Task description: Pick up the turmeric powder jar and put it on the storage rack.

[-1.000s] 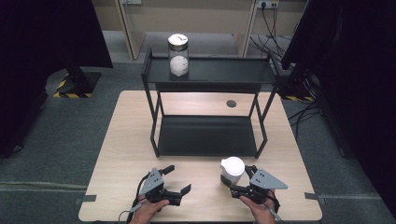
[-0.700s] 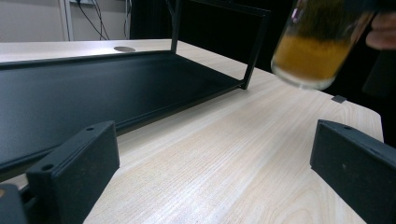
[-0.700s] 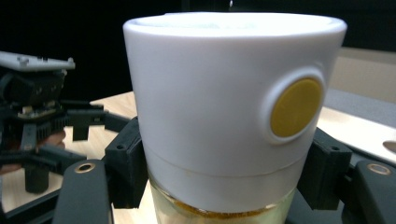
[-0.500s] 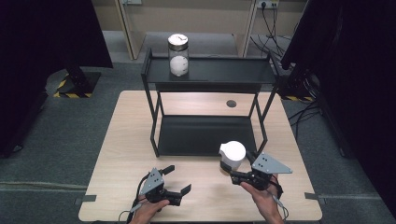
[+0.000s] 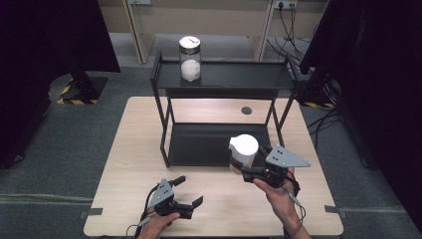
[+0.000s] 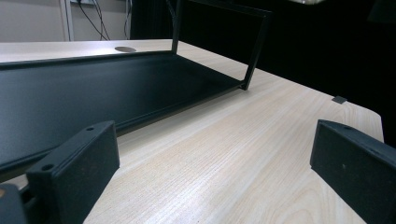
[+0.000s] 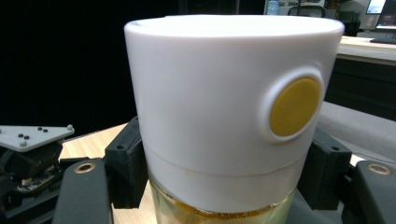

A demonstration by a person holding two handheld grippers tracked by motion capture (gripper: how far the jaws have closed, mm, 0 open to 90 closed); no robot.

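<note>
The right claw [image 5: 247, 174] grips a lidded container [image 5: 243, 153] above the desk [image 5: 124, 149], just before the shelf rack [image 5: 209, 144]. A jar [image 5: 190, 58] stands on the rack's top, far beyond. The left claw [image 5: 188, 191] sits leftward.

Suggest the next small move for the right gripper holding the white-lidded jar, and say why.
Probably carry it forward over the rack's lower shelf. The right gripper is shut on the white-lidded jar, lifted at the shelf's front edge; the left gripper rests open.
</note>
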